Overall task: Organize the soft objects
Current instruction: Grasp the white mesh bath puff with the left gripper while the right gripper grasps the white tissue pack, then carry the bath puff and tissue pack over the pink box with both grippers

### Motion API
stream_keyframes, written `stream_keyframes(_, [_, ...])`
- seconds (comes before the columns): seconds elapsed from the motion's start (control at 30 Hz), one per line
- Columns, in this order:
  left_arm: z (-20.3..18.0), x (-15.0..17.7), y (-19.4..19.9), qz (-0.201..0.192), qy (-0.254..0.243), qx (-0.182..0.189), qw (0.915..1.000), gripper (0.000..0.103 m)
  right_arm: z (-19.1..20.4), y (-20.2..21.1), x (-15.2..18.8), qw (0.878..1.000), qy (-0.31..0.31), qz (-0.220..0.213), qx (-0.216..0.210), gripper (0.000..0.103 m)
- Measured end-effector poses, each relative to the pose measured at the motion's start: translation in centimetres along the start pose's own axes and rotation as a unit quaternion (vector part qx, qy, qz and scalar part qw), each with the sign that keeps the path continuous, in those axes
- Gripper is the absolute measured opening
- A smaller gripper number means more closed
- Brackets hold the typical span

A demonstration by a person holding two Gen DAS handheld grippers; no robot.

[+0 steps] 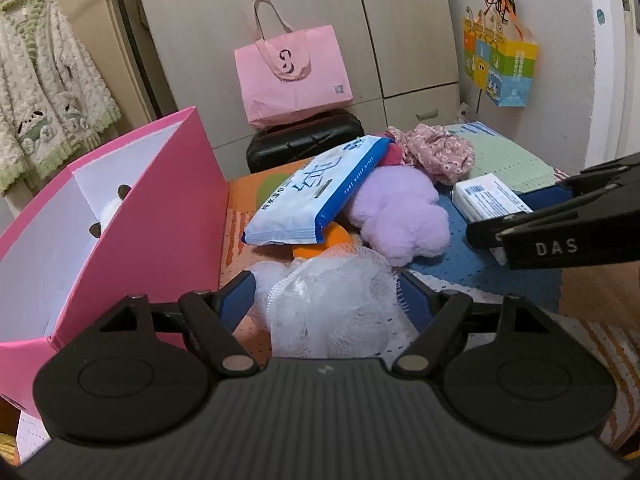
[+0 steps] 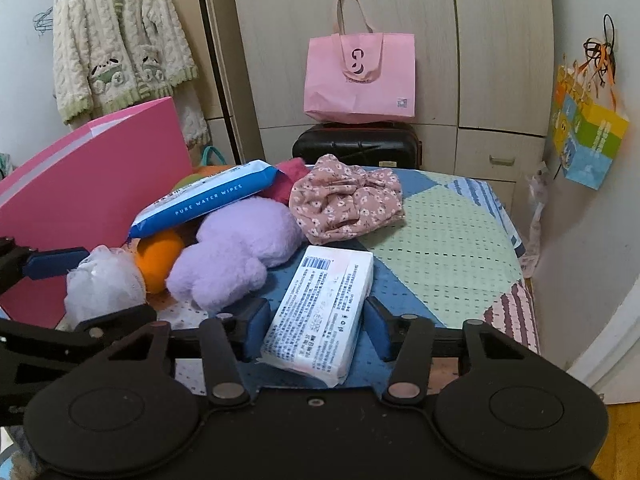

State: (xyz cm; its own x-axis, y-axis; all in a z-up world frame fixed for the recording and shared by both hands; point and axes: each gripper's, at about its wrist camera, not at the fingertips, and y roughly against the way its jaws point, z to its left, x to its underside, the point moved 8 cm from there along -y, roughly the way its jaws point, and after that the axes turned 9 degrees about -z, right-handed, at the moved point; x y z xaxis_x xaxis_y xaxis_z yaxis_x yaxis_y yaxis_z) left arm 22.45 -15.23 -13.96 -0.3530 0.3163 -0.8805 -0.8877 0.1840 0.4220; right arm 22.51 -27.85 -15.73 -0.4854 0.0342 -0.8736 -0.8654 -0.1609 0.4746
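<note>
The soft things are mostly still unsorted. A white mesh puff (image 1: 332,300) sits between the jaws of the left gripper (image 1: 326,292); the blue pads flank it closely, but whether they actually press it I cannot tell. It lies just beside the pink box (image 1: 132,216), on the patterned cloth of the surface (image 2: 440,224).

A white tissue pack (image 2: 320,316) lies flat between the jaws of the right gripper (image 2: 318,326), which stand released, with gaps on both sides of the pack.

Beyond these, a purple plush (image 2: 236,252) lies near the middle, touching an orange ball (image 2: 160,258) on its left. A blue wipes pack (image 2: 208,196) rests tilted on top of them. Behind it a red item (image 2: 290,178) peeks out, and a pink floral cloth (image 2: 346,200) sits bunched to the right.

Inside the box, something white with dark ears (image 1: 110,212) shows against the wall, so likely one item is already stowed. By my reading the job is at an early stage: the puff and tissue pack look next in line, and five more pieces remain on the surface.
</note>
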Motion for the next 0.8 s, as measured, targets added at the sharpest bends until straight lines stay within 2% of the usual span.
stream_keyframes(0.1, [0.1, 0.4, -0.4, 0.008, -0.005, -0.014, 0.9999, 0.071, -0.1, 0.4, 0.1, 1.000, -0.007, -0.001, -0.003, 0.048])
stream_keyframes(0.27, [0.4, 1.1, -1.2, 0.024, 0.004, -0.021, 0.9995, 0.070, 0.0, 0.5, 0.8, 1.000, -0.003, -0.014, 0.001, 0.048])
stream_keyframes(0.33, [0.5, 1.2, -1.3, 0.027, 0.007, -0.024, 0.9993, 0.059, 0.0, 0.4, 0.8, 1.000, -0.004, -0.015, 0.003, 0.048])
stream_keyframes(0.37, [0.7, 1.2, -1.3, 0.029, 0.008, -0.028, 0.9992, 0.050, 0.1, 0.4, 0.8, 1.000, -0.004, -0.016, 0.006, 0.048])
stream_keyframes(0.5, [1.6, 1.1, -1.3, 0.038, 0.033, -0.021, 0.9985, 0.041, 0.6, 0.7, 0.8, 1.000, 0.004, -0.017, 0.018, 0.046])
stream_keyframes(0.8, [2.3, 1.3, -0.8, 0.040, 0.057, -0.012, 0.9975, 0.040, 1.6, 2.1, 1.5, 0.998, -0.052, -0.014, 0.013, 0.045])
